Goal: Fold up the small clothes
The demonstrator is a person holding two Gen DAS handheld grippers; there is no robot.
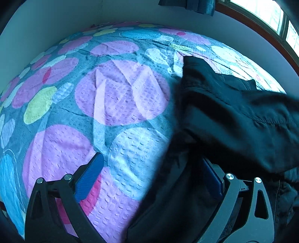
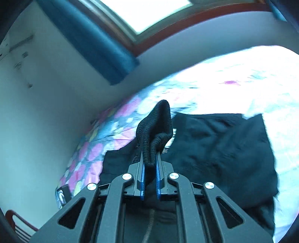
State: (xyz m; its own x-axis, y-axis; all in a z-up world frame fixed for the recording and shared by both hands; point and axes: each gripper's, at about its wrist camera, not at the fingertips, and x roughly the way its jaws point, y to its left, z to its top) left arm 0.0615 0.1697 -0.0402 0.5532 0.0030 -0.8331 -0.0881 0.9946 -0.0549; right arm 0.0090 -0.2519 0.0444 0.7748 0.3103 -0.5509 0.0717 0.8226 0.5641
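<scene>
A black garment (image 1: 224,115) lies crumpled on the right side of a flowered bedspread (image 1: 115,93). My left gripper (image 1: 152,158) hovers over the garment's near edge with its jaws wide apart. The left blue pad (image 1: 89,177) is over bare bedspread and the right pad (image 1: 213,179) is partly hidden by dark cloth; nothing is pinched. In the right wrist view my right gripper (image 2: 150,155) is shut on the garment's ribbed knit cuff (image 2: 157,127), which sticks up from between the pads. The rest of the garment (image 2: 220,149) hangs and spreads onto the bed below.
The bed (image 2: 104,140) meets a pale wall (image 2: 46,112) on its far and left sides. A blue curtain (image 2: 97,43) and a wood-framed window (image 2: 149,13) are above it. A reddish chair (image 2: 16,222) shows at the lower left. Open bedspread lies left of the garment.
</scene>
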